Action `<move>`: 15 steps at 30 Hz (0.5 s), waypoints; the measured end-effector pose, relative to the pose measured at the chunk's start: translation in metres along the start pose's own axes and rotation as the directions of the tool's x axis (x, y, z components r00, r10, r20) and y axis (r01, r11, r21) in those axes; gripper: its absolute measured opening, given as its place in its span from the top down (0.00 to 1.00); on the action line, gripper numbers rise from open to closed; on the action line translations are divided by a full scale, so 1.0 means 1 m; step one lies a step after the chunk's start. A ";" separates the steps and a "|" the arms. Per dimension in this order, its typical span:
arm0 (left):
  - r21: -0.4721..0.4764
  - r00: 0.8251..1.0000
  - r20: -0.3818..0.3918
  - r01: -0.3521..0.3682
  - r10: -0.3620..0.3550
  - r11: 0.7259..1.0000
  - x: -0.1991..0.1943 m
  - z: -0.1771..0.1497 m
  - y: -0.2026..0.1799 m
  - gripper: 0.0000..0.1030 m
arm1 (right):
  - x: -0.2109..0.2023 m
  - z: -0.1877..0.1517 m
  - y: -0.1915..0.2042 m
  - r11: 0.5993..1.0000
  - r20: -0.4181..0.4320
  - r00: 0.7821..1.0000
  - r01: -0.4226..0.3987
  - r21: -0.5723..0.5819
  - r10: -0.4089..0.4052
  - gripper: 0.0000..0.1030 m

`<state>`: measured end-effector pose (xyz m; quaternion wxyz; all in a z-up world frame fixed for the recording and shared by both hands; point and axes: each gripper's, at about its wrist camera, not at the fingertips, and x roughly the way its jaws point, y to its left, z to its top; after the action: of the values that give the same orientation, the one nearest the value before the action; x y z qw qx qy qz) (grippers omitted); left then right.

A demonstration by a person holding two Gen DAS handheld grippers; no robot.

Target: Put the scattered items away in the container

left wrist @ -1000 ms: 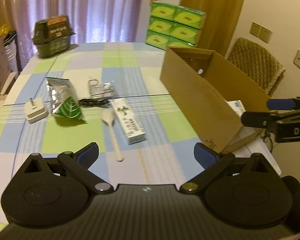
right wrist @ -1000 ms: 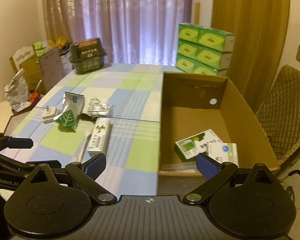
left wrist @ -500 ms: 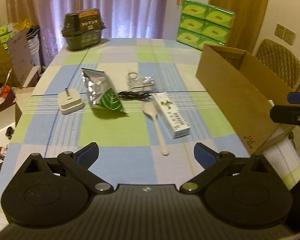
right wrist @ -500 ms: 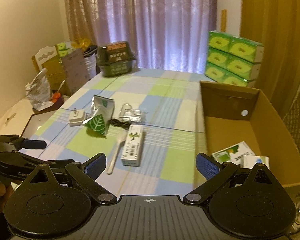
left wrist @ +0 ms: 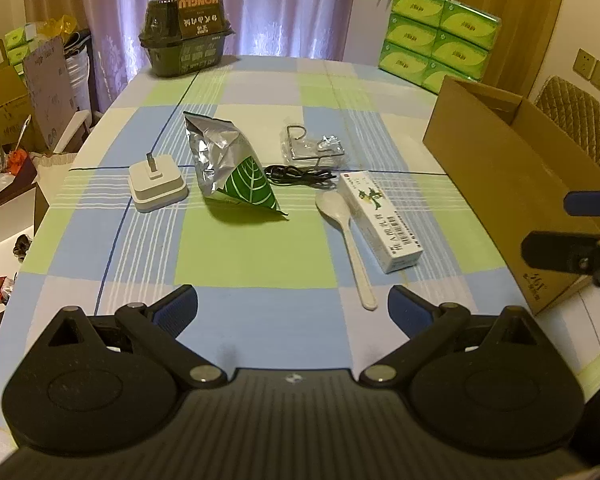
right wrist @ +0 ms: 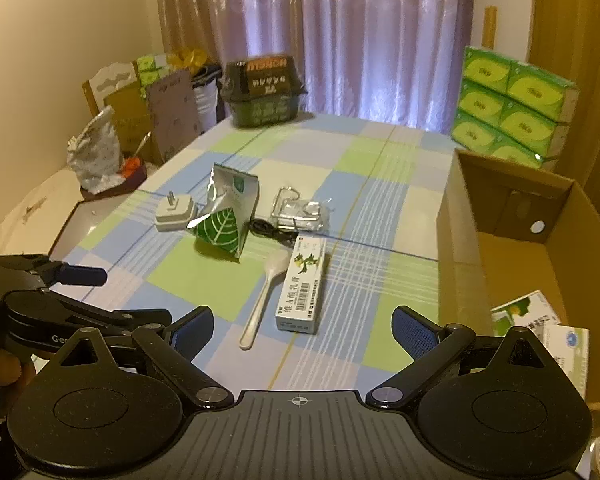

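The left tongs (left wrist: 293, 307) hang above the near edge of the checked tabletop (left wrist: 252, 256), the two blue fingers spread wide with nothing between them. Ahead lie a white charger (left wrist: 158, 186), a silver pouch with a green leaf (left wrist: 230, 168), a black cable (left wrist: 300, 174), a clear packet with a metal hook (left wrist: 314, 146), a white spoon (left wrist: 346, 236) and a long white box (left wrist: 380, 220). The spoon lies just beside the box. The cardboard box (left wrist: 500, 184) stands at the right. In front of its wall, part of the right tongs (left wrist: 572, 228) shows at the right edge.
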<state>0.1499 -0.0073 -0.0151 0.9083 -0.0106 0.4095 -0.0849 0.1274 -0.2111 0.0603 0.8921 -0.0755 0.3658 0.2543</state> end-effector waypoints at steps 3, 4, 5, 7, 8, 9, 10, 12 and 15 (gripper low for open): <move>0.004 1.000 -0.011 0.002 -0.002 1.000 0.011 0.003 0.003 0.03 | 0.015 0.001 0.000 1.000 -0.017 1.000 0.001 0.000 -0.001 0.02; 0.008 1.000 -0.014 0.002 -0.002 1.000 0.015 0.005 0.003 0.03 | 0.021 0.001 -0.001 1.000 -0.023 1.000 0.001 0.003 -0.001 0.03; 0.013 1.000 -0.017 0.002 -0.002 1.000 0.019 0.006 0.004 0.03 | 0.027 0.001 -0.002 1.000 -0.030 1.000 0.001 0.007 0.000 0.03; 0.022 1.000 -0.024 0.004 -0.004 1.000 0.027 0.008 0.004 0.03 | 0.041 0.002 -0.005 1.000 -0.046 0.999 -0.001 0.014 0.001 0.03; 0.027 1.000 -0.028 0.006 -0.005 1.000 0.031 0.009 0.004 0.03 | 0.047 0.003 -0.007 1.000 -0.052 0.999 -0.001 0.018 0.002 0.03; 0.030 0.999 -0.032 0.008 -0.007 1.000 0.036 0.010 0.004 0.03 | 0.052 0.004 -0.008 1.000 -0.058 0.998 0.000 0.021 0.002 0.03; 0.033 0.999 -0.035 0.009 -0.008 0.999 0.040 0.011 0.004 0.03 | 0.059 0.005 -0.010 1.000 -0.064 0.998 -0.003 0.023 0.004 0.11; 0.038 0.999 -0.042 0.008 -0.006 0.999 0.049 0.013 0.005 0.03 | 0.074 0.008 -0.014 0.999 -0.084 0.996 -0.016 0.035 0.019 0.19; 0.048 0.999 -0.052 0.012 -0.010 0.999 0.062 0.015 0.007 0.04 | 0.093 0.012 -0.018 0.999 -0.105 0.994 -0.015 0.038 0.019 0.19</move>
<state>0.2022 -0.0114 -0.0515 0.8969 0.0114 0.4307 -0.1000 0.1996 -0.1854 0.0037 0.8705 -0.0690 0.4178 0.2508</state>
